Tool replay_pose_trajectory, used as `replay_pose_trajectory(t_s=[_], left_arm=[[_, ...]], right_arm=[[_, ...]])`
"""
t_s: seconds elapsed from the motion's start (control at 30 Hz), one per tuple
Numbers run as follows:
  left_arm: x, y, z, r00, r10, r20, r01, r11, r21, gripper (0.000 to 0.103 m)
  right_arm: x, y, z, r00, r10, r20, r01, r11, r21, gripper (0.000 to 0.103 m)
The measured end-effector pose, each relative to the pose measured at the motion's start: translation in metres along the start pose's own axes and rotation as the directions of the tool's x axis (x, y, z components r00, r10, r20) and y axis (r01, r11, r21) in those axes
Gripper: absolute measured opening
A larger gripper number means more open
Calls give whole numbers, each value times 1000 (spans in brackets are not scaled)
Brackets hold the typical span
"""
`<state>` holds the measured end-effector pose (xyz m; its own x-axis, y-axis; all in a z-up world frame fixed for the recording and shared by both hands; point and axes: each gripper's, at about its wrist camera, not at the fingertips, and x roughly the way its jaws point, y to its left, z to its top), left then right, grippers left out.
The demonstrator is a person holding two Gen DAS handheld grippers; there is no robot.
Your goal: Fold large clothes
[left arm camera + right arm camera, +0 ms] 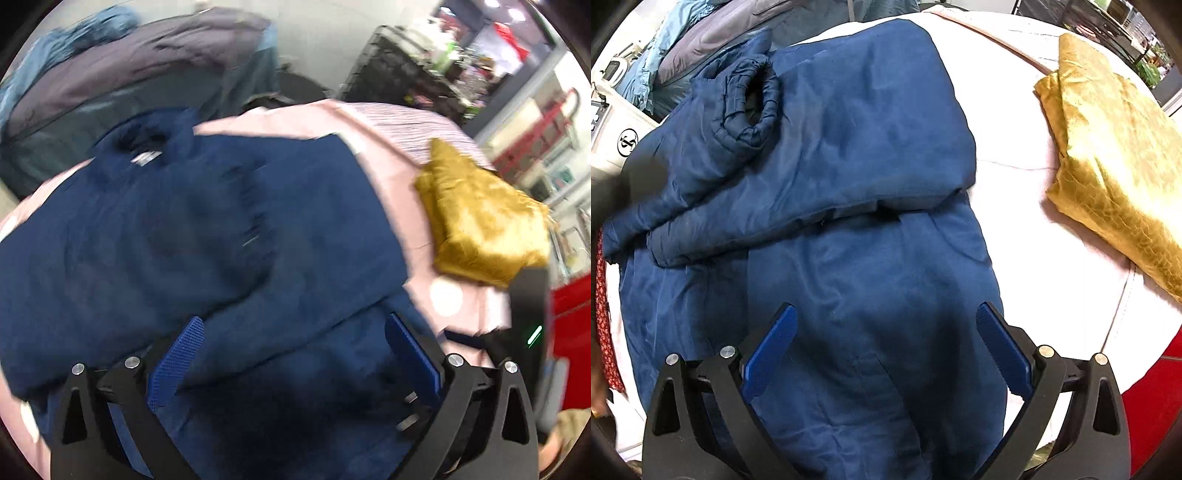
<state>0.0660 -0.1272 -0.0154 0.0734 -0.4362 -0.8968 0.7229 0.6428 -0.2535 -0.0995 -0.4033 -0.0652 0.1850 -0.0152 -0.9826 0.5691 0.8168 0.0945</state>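
Nearest the lens lay the lower panel of the navy jacket [849, 295], spread on the pink-covered bench [1015, 155]. My right gripper [886, 332] hung released above it, and my left gripper [293, 343] was likewise spread, grasping nothing. The jacket's puffy top fold and its loose sleeve [738, 110] could spring back if I pinched one layer only. Right of the jacket sat a folded mustard cloth [1108, 166]. I saw no containers.

1 navy jacket [849, 155], 1 gold folded cloth [1115, 155], 2 grippers: left [293, 339], right [886, 328].
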Motion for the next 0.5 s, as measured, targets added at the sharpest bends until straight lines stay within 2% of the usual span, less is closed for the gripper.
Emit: replay_pose_trajectory(t_s=[0.1,0.23,0.27,0.4,0.47,0.5], left_arm=[[-4,47,-27,998,59,-24,-62,990,-127,96],[-15,118,-79,989,120,-88,-142,942,-306,96],[-22,137,-97,986,134,-102,-162,919,-358,96],[-44,185,-158,973,171,-155,-227,833,-505,96],[-53,199,-182,969,179,-169,-243,790,-563,96],[-57,204,-191,968,181,-171,-248,773,-584,96]], right_arm=[[1,11,12,999,35,7,-34,999,-19,96],[-3,39,45,992,122,34,-119,991,-60,96],[-5,47,55,989,140,51,-136,988,-74,96],[-8,87,93,981,158,113,-136,974,-180,84],[-1,102,105,981,163,103,-139,969,-206,80],[8,109,112,983,163,87,-142,968,-209,74]])
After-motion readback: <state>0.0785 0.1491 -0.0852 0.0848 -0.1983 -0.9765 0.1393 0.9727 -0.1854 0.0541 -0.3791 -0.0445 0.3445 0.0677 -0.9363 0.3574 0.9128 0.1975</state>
